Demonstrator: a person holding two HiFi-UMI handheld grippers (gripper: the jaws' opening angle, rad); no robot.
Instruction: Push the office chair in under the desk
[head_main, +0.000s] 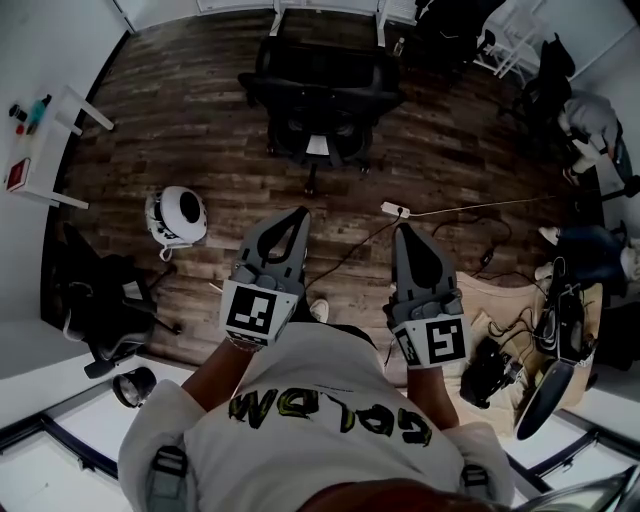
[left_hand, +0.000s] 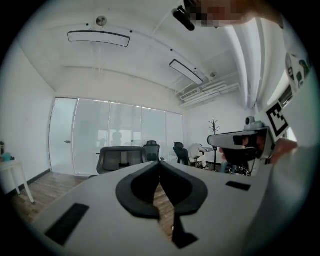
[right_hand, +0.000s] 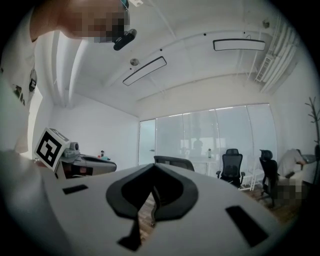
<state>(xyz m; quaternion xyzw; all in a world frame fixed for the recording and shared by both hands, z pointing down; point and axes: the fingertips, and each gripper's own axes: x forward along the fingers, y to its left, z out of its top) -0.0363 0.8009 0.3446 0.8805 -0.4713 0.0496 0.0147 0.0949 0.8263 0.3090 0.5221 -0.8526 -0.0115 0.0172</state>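
A black office chair (head_main: 320, 100) stands on the wood floor ahead of me, its back toward me, just short of the white desk legs (head_main: 381, 20) at the far edge. My left gripper (head_main: 300, 214) and right gripper (head_main: 401, 231) are held side by side in front of my chest, well short of the chair and pointing at it. Both have their jaws shut with nothing between them. The left gripper view shows the chair back (left_hand: 120, 159) beyond the shut left gripper (left_hand: 159, 165). In the right gripper view the chair back (right_hand: 175, 162) rises just past the shut right gripper (right_hand: 152, 167).
A white round helmet-like object (head_main: 178, 215) lies on the floor to the left, and a power strip (head_main: 395, 209) with its cable lies between me and the chair. Another black chair (head_main: 100, 300) sits at lower left. Cardboard, cables and gear (head_main: 520, 330) crowd the right. A small white table (head_main: 40, 150) stands at the left.
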